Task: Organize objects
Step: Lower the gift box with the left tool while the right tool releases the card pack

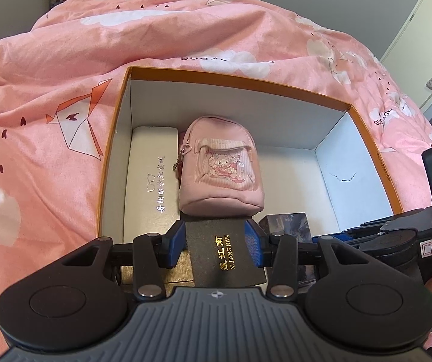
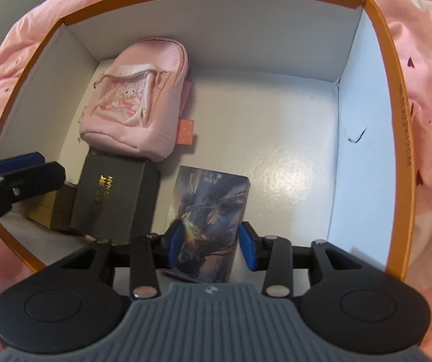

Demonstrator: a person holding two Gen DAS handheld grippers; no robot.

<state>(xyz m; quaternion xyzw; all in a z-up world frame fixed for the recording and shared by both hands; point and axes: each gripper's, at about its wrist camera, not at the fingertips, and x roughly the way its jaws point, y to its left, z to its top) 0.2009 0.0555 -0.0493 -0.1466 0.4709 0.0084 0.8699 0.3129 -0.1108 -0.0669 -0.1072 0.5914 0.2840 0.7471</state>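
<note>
Inside the box point(image 2: 375, 60), card point(image 2: 212, 211) lies between right claw point(image 2: 212, 241) pads.

Orange-rimmed box point(image 1: 240, 77) with white interior, on pink bedding point(image 1: 50, 96) printed with white clouds. Pale pink pouch point(image 1: 222, 166) bearing a cartoon print; cream case point(image 1: 152, 175); dark box point(image 1: 225, 250) with gold lettering; blue-toned illustrated card point(image 2: 209, 211).
</note>
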